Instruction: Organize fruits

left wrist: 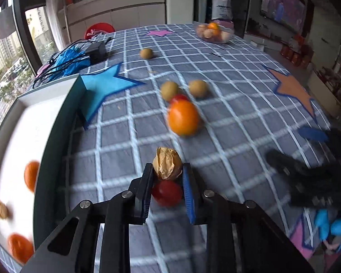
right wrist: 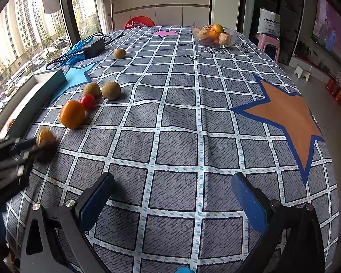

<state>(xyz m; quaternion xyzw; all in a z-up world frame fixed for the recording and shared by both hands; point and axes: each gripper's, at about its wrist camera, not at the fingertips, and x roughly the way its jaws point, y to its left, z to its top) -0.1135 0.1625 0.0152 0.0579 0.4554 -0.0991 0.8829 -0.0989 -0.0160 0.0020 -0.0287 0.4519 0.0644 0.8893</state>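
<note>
My left gripper (left wrist: 167, 166) is shut on a papery brown husked fruit (left wrist: 167, 167), which sits between its fingertips just above the checked tablecloth (right wrist: 175, 118). Under the jaws, a red cherry tomato (left wrist: 166, 193) shows between the fingers; whether the pads touch it I cannot tell. In the right wrist view this gripper (right wrist: 31, 145) sits at the left edge with the husked fruit (right wrist: 45, 136). Ahead lie an orange (left wrist: 183, 118), another tomato (left wrist: 178, 97) and two brown round fruits (left wrist: 169, 89). My right gripper (right wrist: 172, 179) hangs open over bare cloth, holding nothing.
A white tray with a dark rim (left wrist: 54, 122) stands at the left, holding oranges and a husked fruit. A third brown fruit (right wrist: 119, 53) lies further back. A glass bowl (right wrist: 233, 34) of fruit stands at the far edge. A black adapter with cables (right wrist: 94, 46) lies far left.
</note>
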